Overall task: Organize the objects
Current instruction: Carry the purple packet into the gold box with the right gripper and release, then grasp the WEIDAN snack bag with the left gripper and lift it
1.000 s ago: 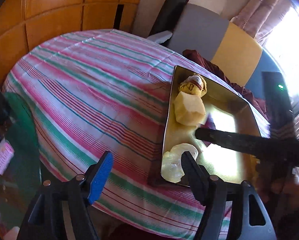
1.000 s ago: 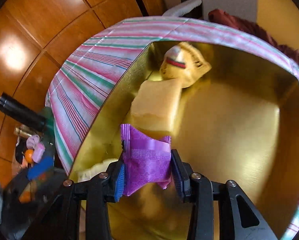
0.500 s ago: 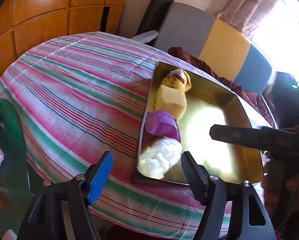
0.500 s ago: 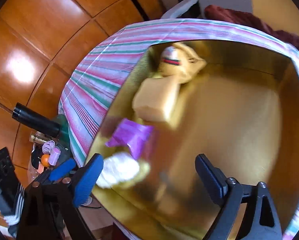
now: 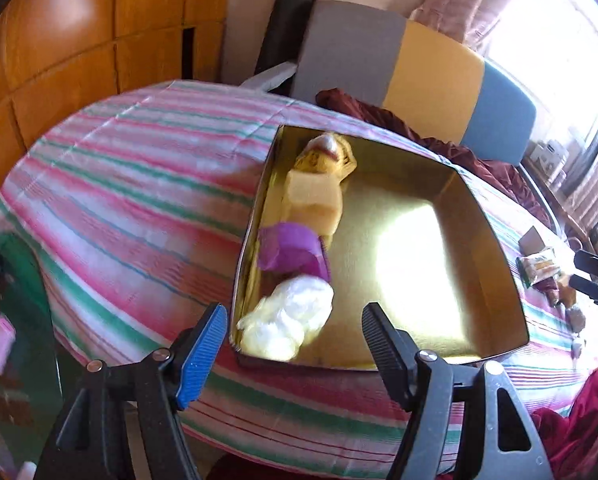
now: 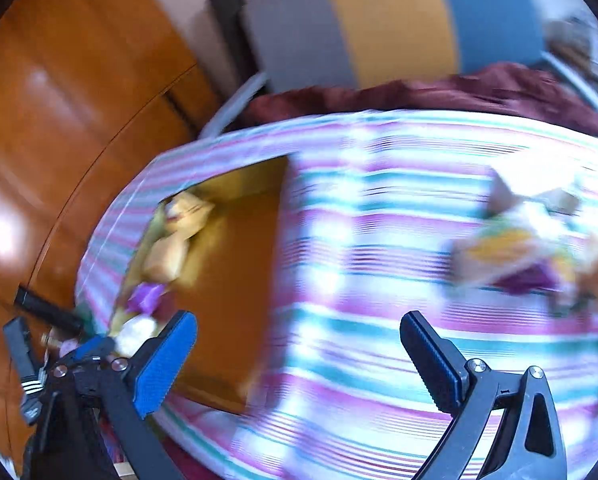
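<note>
A gold box [image 5: 495, 276] lies on the striped tablecloth. Along its left wall sit a yellow doll [image 5: 327, 156], a yellow sponge block [image 5: 313, 200], a purple packet [image 5: 291, 250] and a white plastic bag [image 5: 289, 320]. My left gripper [image 5: 295, 340] is open and empty, above the box's near edge. My right gripper [image 6: 299, 354] is open and empty over the cloth, right of the box [image 6: 235, 280]. A blurred pile of loose packets [image 6: 527, 256] lies on the cloth ahead to its right; it also shows in the left wrist view [image 5: 543, 268].
A grey, yellow and blue chair back [image 5: 419, 76] and dark red cloth [image 5: 459, 152] stand behind the table. Wooden panels [image 5: 79, 60] fill the left. Small items lie on a green surface [image 5: 3, 320] below the table's left edge.
My right gripper opened and let go of the purple packet, which now lies in the box. It then swung right, away from the box. My left gripper stayed open with little movement.
</note>
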{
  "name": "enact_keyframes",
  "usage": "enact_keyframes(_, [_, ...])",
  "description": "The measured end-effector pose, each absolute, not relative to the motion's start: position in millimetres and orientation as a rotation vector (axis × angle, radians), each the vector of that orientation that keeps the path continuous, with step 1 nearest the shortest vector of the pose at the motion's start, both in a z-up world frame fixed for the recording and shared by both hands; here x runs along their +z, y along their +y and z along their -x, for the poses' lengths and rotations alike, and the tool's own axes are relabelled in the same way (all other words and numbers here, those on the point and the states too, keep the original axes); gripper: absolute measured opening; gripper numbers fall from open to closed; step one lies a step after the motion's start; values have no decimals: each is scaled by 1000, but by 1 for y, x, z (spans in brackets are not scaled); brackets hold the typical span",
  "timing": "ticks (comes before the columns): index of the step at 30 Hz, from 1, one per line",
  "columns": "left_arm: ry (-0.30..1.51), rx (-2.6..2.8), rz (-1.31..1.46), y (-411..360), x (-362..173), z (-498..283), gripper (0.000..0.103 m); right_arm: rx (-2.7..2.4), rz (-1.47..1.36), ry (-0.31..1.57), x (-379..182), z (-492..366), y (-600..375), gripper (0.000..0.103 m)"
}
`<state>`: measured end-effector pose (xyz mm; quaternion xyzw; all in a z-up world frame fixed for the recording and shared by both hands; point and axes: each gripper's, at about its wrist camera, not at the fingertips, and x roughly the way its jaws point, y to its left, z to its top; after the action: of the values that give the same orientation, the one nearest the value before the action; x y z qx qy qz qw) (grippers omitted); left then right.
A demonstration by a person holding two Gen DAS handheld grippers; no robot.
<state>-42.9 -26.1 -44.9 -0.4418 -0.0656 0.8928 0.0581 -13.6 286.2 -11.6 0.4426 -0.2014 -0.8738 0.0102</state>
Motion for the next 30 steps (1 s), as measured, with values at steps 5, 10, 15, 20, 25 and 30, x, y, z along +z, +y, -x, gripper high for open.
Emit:
enact_keyframes(5, [-183,2680,1312,-16,-33,40,71,-2917,-1450,-768,-6,-20,384,102])
enact_keyframes(10, [-141,2598,1220,17,-13,36,71,-3080,-1416,-1122,-7,-54,483,103])
enact_keyframes(15, [42,2447,1141,89,3,38,72,-3110,-1289,-1431,-29,-80,531,103])
enact_keyframes(20, [227,2302,1037,178,12,40,83,-3021,-1190,-1635,-40,-93,546,103])
enact_keyframes(25, [399,2136,997,266,2,55,87,-2971,-1183,-1626,-40,-87,541,103])
enact_keyframes(30, [435,2006,1030,322,-15,82,103,-2932,-1162,-1627,-43,-86,539,103])
